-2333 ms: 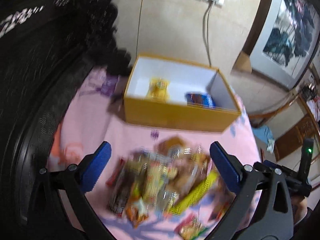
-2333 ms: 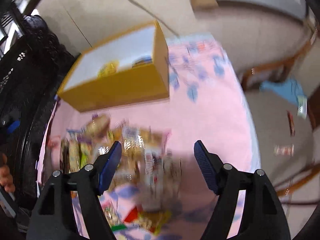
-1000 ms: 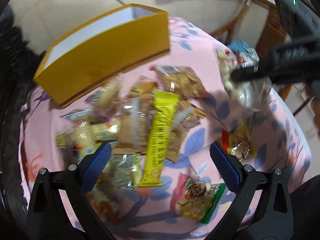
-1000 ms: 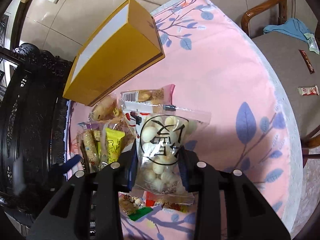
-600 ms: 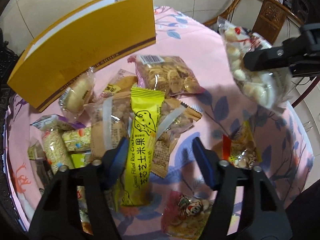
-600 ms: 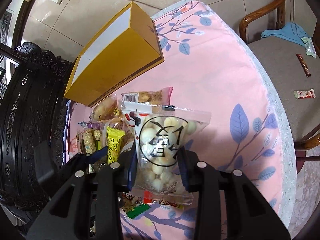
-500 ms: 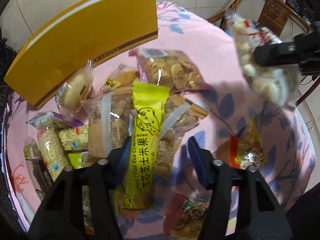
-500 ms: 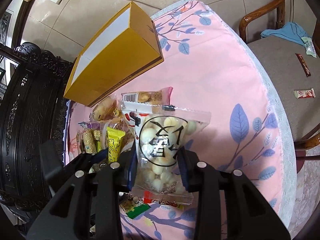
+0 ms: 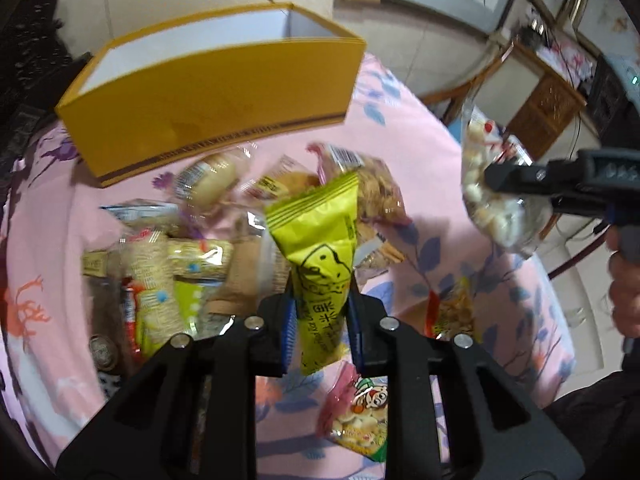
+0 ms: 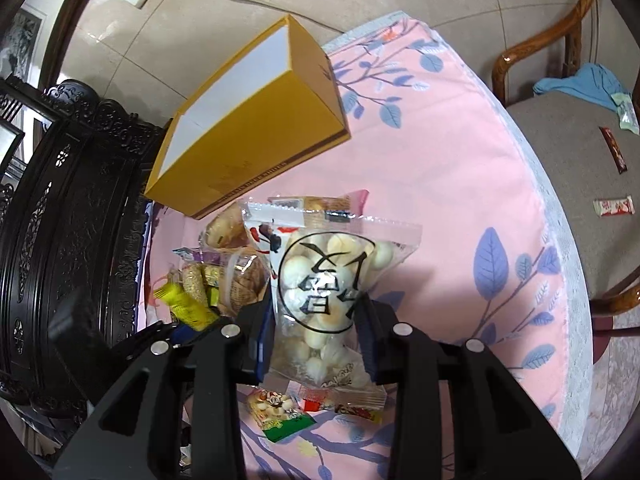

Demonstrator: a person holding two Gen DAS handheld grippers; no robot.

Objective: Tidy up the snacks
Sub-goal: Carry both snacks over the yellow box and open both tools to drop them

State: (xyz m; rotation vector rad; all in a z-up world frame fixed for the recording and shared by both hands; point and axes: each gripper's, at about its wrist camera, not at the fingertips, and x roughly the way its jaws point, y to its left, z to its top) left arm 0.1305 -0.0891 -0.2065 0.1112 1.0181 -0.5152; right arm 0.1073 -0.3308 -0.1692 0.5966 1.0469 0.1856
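Pinching crinkly yellow wrapper [image 9: 320, 252], left hand-held gripper [image 9: 322, 332]; right hand-held gripper [image 10: 316, 344] clamping clear lumpy pouch [image 10: 324, 280]

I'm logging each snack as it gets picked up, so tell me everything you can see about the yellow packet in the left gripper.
The yellow packet is a long, glossy foil-like wrapper with a crimped, ridged top end, a black cartoon outline and dark printed characters. The left gripper is shut on its lower half, holding it lifted above the snack pile, top end tilted toward the yellow box.

Pink tablecloth [image 10: 460, 184], yellow box [image 10: 256, 136] (open), snack pile [image 9: 192, 248]
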